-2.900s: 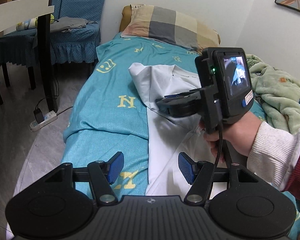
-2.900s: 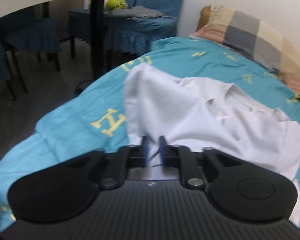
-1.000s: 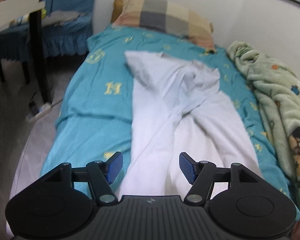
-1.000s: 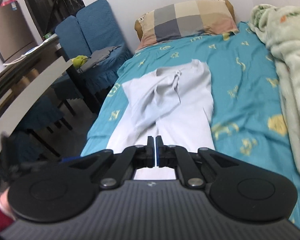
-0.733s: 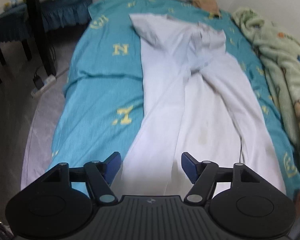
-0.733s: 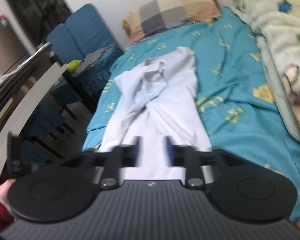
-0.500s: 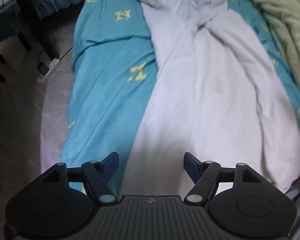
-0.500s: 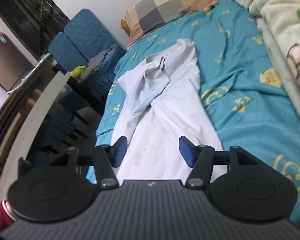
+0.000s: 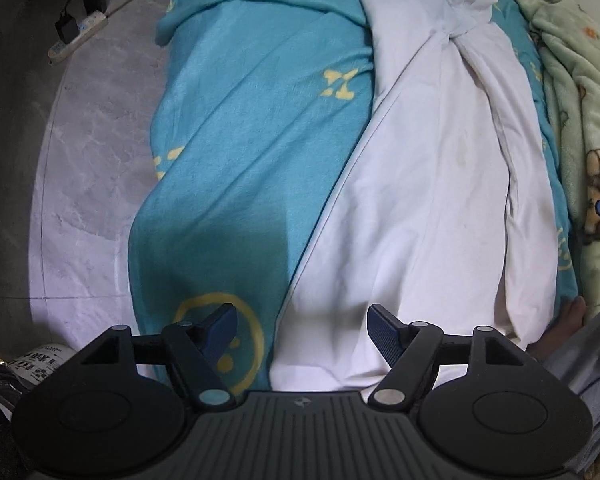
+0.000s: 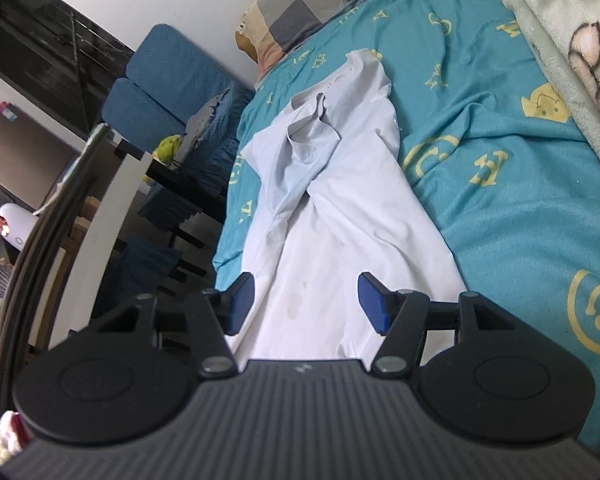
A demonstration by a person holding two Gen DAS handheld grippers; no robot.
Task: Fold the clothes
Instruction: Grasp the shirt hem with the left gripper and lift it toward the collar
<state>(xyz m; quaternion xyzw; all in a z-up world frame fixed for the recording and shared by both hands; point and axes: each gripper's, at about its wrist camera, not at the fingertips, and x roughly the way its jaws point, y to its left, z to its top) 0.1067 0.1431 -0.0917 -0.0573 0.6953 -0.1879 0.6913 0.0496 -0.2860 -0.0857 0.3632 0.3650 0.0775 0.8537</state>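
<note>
- Teal bedding with yellow letters and smiley faces (image 9: pixel 240 128) is covering the bed that fills both views, with grey floor (image 9: pixel 84 152) showing along its left side in the left wrist view.
- Left claw (image 9: pixel 302 330) is pointing steeply down over the near end of the bed, its blue pads (image 9: pixel 382 332) standing wide apart and gripping nothing; the near hem of the white garment (image 9: pixel 420 184) is lying below and between them, with the left pad over a yellow smiley print.
- Right claw (image 10: pixel 306 300) is also standing open with nothing pinched, its jaws having just been opening; the white garment (image 10: pixel 340 232) is showing between the pads without touching them.
- White garment is lying lengthwise down the middle of the bed, its sides folded inward, its collar end rumpled at the far end and a faint stain showing near the hem.
- Green fleece blanket (image 9: pixel 580 92) is bunching along the right edge of the bed, just beside the garment.
- Checked pillow (image 10: pixel 320 4) is sitting at the head of the bed, well beyond the collar.
- Blue chairs (image 10: pixel 160 92) and a dark desk (image 10: pixel 100 200) are standing off the left side of the bed, and a white power strip (image 9: pixel 78 32) is lying on the floor.
</note>
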